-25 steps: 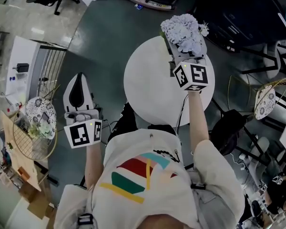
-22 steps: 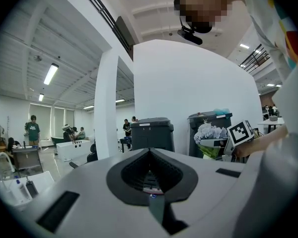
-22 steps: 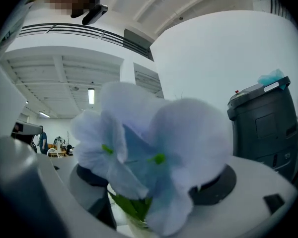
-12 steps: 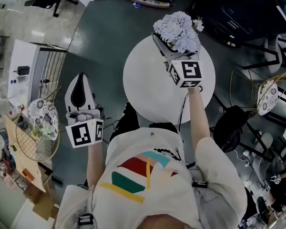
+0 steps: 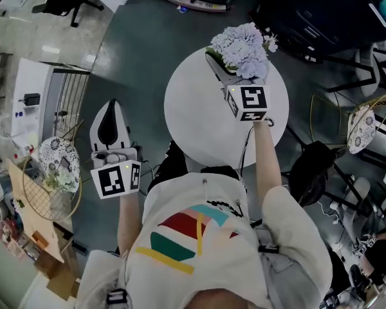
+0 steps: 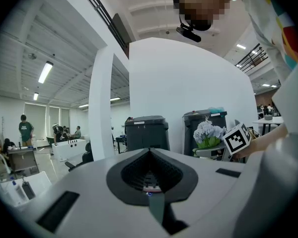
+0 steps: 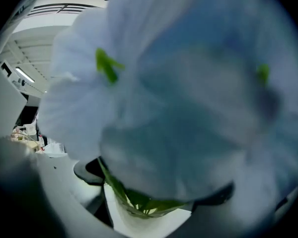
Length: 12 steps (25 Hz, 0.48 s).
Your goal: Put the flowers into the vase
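And there we were, looking down from the head view at the round white table (image 5: 193, 114) in the upper middle of the frame. The flowers (image 5: 241, 42), a pale lilac bunch with green leaves under it, sat at the table's far edge, toward the top of the picture. The right gripper (image 5: 233, 66) was right at them. Its jaws had just been opening and stood wide, and in the right gripper view the blooms filled nearly the whole frame. The green stems hung low in the middle between the two dark pads, with neither pad pressing on them. The bunch hid what lay beneath it, so we could not make out the vase.

Over at the left of the head view, the left gripper (image 5: 109, 108) hung off the table, above the grey floor (image 5: 135, 50). Its jaws were closed together with nothing in them, which the left gripper view showed plainly.

As for print, each marker cube, (image 5: 248, 102) on the right gripper and (image 5: 116, 180) on the left, showed bold black-and-white square patterns and no letters. The person's pale shirt (image 5: 180, 201) carried red, green, teal and yellow stripes. In the left gripper view a dark bin (image 6: 146, 135) had a small white label on its lid, too small for us to read.
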Available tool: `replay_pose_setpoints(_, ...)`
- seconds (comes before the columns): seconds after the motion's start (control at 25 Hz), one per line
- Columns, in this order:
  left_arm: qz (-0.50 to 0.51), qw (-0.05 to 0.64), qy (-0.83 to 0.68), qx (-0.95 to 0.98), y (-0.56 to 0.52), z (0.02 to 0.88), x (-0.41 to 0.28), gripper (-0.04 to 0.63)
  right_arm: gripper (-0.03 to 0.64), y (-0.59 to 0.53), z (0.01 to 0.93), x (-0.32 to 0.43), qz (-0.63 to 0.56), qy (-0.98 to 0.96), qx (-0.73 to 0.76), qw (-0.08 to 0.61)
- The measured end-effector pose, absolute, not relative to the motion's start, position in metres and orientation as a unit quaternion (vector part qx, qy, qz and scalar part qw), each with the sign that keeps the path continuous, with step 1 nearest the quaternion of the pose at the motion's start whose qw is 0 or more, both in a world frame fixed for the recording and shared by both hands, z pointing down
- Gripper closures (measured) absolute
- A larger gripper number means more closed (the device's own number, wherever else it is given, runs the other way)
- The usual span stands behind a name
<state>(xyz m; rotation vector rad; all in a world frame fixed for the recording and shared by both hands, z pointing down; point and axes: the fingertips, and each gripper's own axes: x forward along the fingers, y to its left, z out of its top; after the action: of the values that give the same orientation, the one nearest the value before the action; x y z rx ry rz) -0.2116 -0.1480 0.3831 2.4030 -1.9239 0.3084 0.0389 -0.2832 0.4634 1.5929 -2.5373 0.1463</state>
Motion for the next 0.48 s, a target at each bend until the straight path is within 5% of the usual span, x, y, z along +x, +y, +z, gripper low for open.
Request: replay_pose_setpoints(0.48, 0.109, 0.021, -0.614, 0.782, -0.14, 0.385, -0.199, 0.589, 0.115, -0.273, 0.469, 0.041, 0.064, -0.851, 0.517, 0.068)
